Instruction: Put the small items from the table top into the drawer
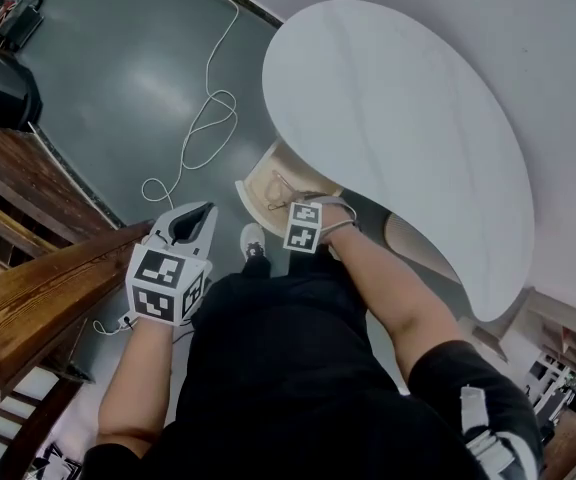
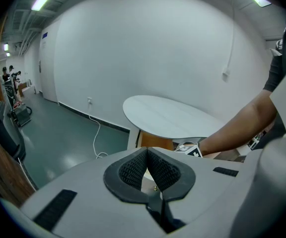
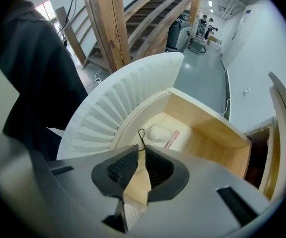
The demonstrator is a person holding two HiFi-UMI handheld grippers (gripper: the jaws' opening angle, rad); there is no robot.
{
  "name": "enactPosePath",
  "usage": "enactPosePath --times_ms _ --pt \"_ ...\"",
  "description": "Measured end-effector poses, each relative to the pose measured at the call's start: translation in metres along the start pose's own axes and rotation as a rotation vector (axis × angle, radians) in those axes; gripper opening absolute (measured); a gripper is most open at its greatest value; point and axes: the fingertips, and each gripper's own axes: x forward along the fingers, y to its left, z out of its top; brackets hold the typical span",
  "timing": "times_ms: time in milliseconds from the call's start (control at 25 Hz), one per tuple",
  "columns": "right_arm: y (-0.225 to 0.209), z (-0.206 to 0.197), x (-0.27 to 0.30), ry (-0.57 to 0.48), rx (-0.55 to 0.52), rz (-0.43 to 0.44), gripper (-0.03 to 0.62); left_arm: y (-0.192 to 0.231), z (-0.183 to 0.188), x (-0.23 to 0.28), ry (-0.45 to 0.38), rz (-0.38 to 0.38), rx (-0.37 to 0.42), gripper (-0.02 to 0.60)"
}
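R claw point(image 3: 142, 151) pinches flat tan paper tag point(image 3: 137, 182) over pale-wood drawer point(image 3: 208, 133) — L claw point(image 2: 147, 151) pressed together.

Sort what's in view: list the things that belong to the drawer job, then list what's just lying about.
Part of the job:
- right gripper, shut on a tan tag with a string loop
- open drawer, with a white rounded item and a pink stick inside
- white table top

Just lying about:
- white cable
- wooden staircase
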Motion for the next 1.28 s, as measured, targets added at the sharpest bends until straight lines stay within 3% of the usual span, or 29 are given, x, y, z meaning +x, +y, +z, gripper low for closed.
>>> enactPosePath --times_ms 320,800,960,1280 --pt "-0.007 0.002 -0.021 -0.039 0.145 -0.04 0.043 -0.005 0.011 0.003 -0.024 -0.037 0.04 0.015" --pt "-0.007 0.001 -0.104 -0.201 0.392 -0.14 0.042 -0.032 0.035 0.011 -0.06 -0.122 0.125 0.017" --pt "-0.007 0.009 -0.147 -0.321 0.532 -0.175 0.041 -0.04 0.04 0.012 -0.065 -0.142 0.148 0.015" --pt "-0.038 0.006 -0.26 -0.726 0.943 -0.324 0.04 -0.057 0.058 0.015 -0.087 -0.191 0.196 0.015"
